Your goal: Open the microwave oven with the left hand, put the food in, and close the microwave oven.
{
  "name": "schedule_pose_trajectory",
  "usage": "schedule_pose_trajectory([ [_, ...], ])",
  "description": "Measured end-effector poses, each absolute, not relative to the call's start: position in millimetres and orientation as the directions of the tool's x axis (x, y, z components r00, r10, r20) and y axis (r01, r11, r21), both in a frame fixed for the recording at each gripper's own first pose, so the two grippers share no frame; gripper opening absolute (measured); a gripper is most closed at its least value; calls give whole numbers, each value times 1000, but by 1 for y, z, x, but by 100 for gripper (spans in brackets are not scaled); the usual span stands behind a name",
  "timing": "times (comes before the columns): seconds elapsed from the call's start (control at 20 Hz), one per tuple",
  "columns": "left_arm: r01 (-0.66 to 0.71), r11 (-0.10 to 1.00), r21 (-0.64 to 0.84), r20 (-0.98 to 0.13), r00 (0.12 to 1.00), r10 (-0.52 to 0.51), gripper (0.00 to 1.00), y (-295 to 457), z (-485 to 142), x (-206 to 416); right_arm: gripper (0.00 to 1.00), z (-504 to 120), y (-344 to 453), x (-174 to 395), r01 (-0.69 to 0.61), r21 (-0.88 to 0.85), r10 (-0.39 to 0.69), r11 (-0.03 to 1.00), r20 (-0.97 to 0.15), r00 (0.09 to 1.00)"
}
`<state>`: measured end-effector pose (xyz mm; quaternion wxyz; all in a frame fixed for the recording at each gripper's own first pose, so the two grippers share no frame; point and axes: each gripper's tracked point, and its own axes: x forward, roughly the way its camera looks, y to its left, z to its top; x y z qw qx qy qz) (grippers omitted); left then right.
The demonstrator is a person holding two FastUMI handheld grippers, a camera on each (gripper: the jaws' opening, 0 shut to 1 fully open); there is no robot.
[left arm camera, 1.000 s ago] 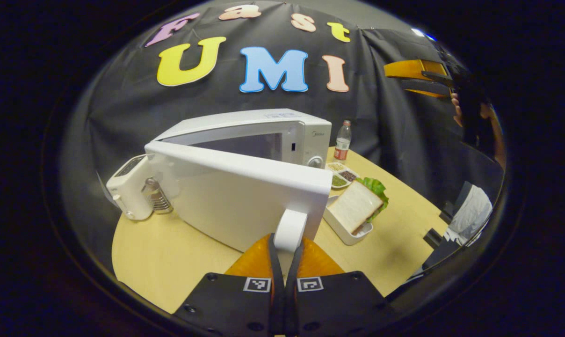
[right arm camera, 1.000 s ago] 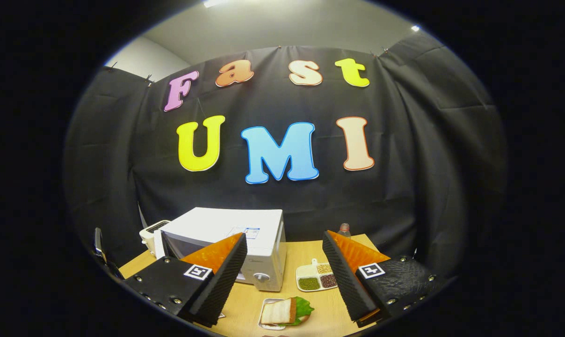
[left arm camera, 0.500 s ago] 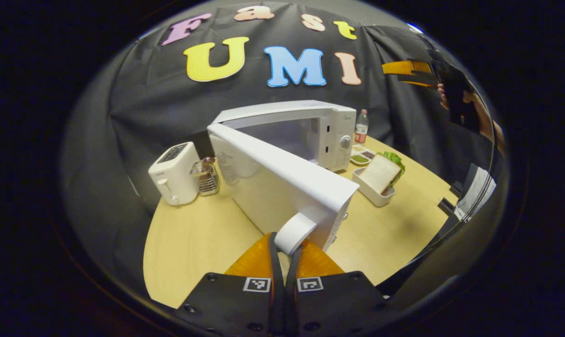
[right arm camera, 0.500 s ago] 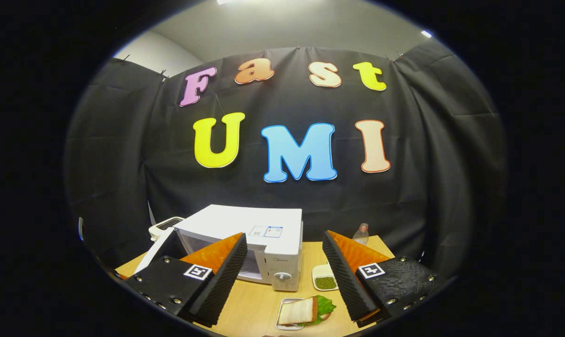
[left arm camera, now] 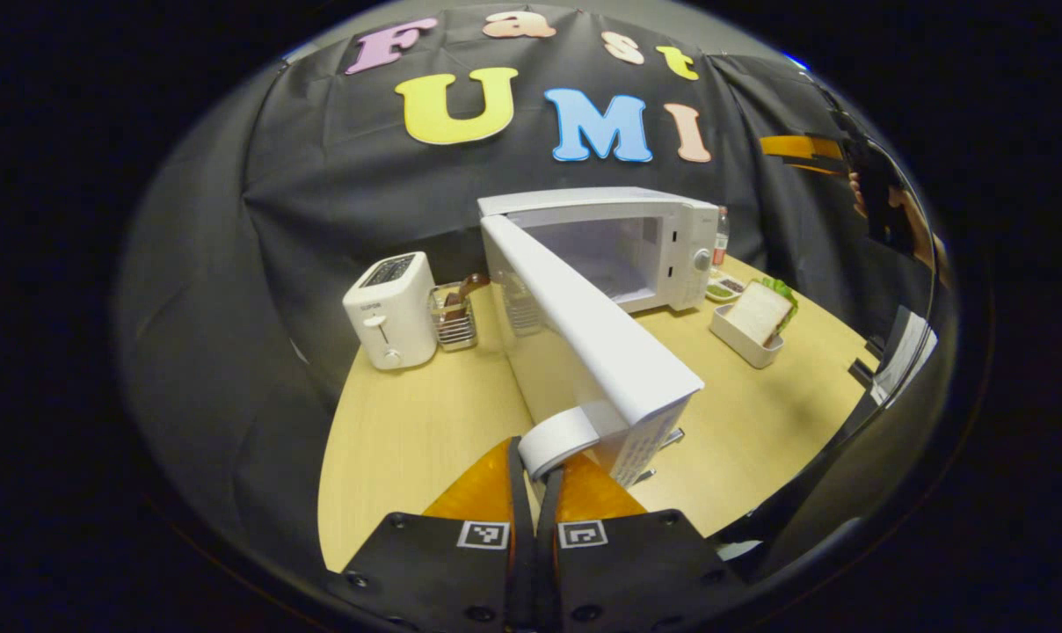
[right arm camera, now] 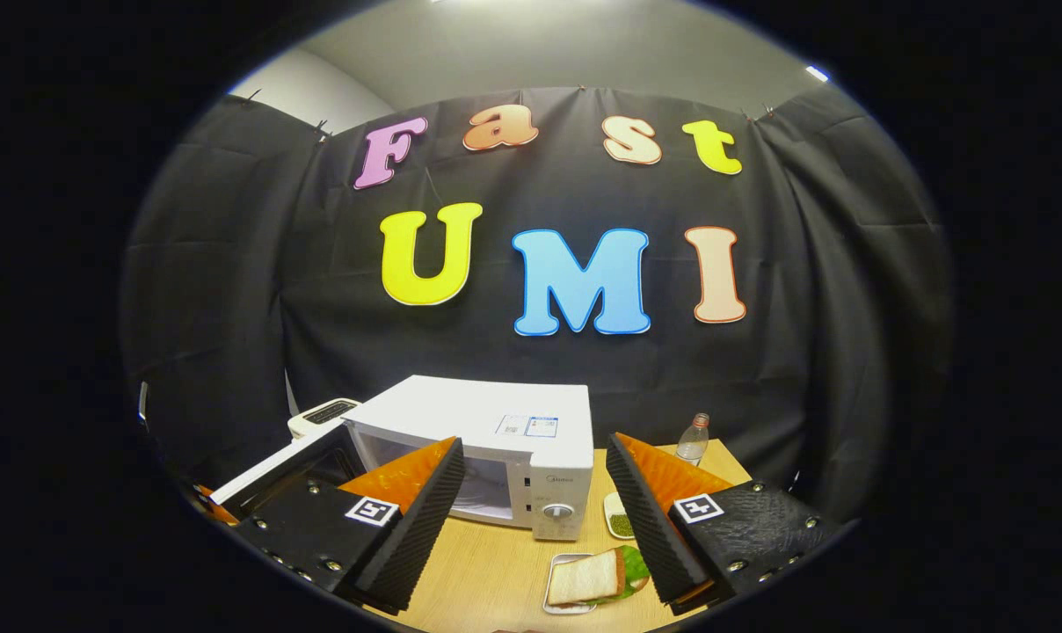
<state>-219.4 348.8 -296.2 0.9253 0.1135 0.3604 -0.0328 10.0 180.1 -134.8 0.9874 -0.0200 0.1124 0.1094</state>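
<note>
The microwave door point(left arm camera: 584, 330) has swung much wider, drawn by the left gripper point(left arm camera: 535, 470) clamped on its handle point(left arm camera: 566, 432), baring the cavity (earlier mostly screened). In the right gripper view the sandwich point(right arm camera: 594, 576) sits further right.

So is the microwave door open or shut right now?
Open. The door is swung wide off the microwave, baring the empty cavity, and the left claw is clamped on its handle.

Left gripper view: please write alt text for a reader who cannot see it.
The left gripper is shut on the handle of the open microwave door. The sandwich waits in its tray on the table, right of the microwave.
</note>
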Motion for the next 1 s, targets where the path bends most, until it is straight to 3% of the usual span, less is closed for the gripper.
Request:
schedule_pose_trajectory([
  [0.4, 149, 976, 159, -653, 758, -9, 7, 364, -296, -220, 98, -146, 180, 7, -183, 3, 176, 983, -273, 946],
  [0.65, 125, 983, 133, -639, 769, -11, 15, 362, -295, -232, 98, -164, 157, 10, -152, -15, 138, 988, -330, 934],
  [0.85, 27, 988, 152, -603, 795, 72, 19, 379, -264, -256, 98, -190, 135, 18, -148, -19, 128, 989, -396, 909],
  [1.0, -85, 976, 200, -470, 866, 172, 17, 382, -183, -246, 98, -219, 115, 23, -148, -19, 121, 989, -472, 873],
])
